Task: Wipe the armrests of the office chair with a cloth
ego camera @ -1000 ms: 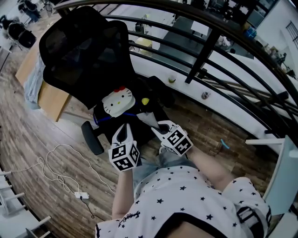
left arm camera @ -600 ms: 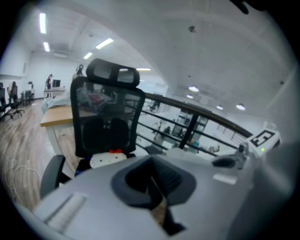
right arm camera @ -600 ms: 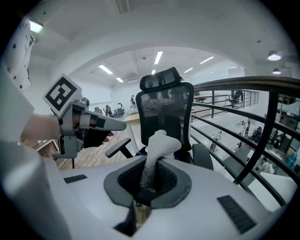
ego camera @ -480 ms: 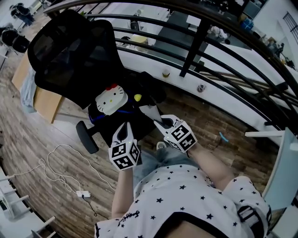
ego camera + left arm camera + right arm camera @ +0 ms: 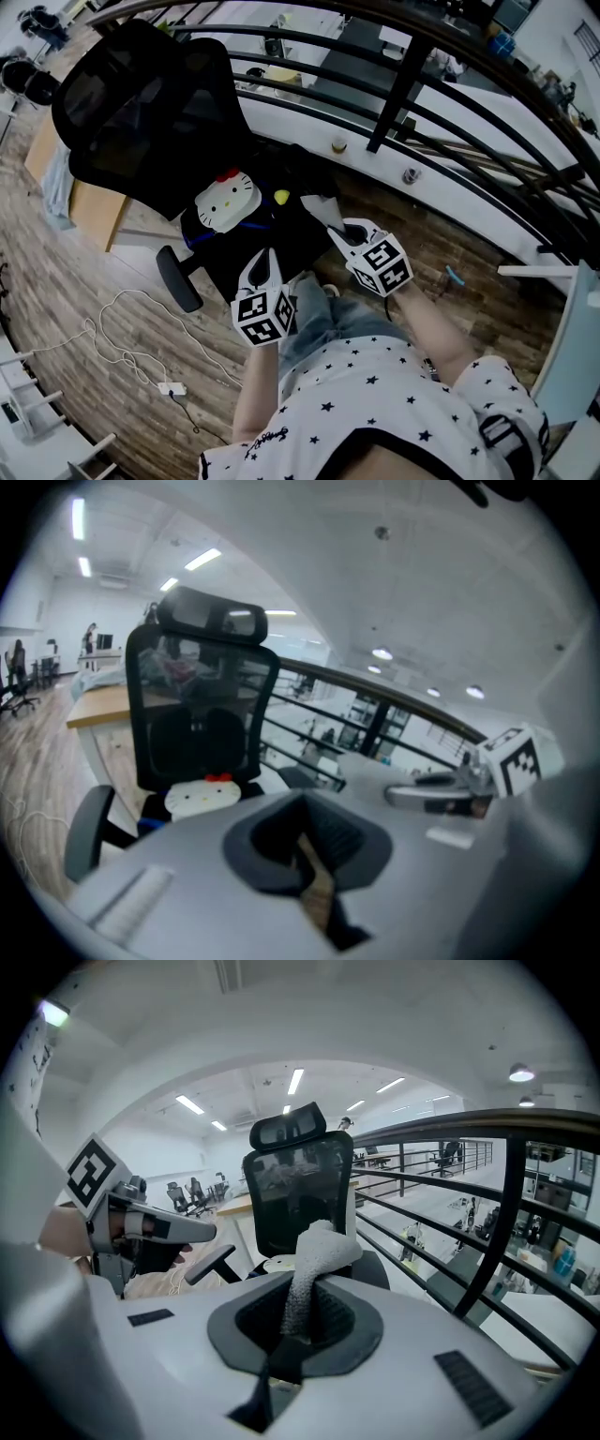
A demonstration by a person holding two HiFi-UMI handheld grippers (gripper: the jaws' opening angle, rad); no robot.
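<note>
A black office chair [image 5: 141,103] with a mesh back stands in front of me, a white cat-face cushion [image 5: 225,200] on its seat. Its left armrest [image 5: 178,279] juts toward me at the lower left. My right gripper [image 5: 336,225] is shut on a pale cloth [image 5: 322,208], held above the seat's right side; in the right gripper view the cloth [image 5: 314,1260] stands up out of the jaws in front of the chair [image 5: 295,1194]. My left gripper [image 5: 262,258] hovers over the seat's front edge, shut with nothing in it. The left gripper view shows the chair [image 5: 197,714] and armrest [image 5: 84,832].
A black metal railing [image 5: 412,84] runs close behind the chair. A white cable and power strip [image 5: 122,328] lie on the wood floor at the left. A wooden desk [image 5: 84,197] stands left of the chair. My knees [image 5: 319,319] are just below the grippers.
Both grippers have drifted slightly right and down in the head view. The right gripper still holds the cloth, now nearer the seat's right side. The chair has not moved.
</note>
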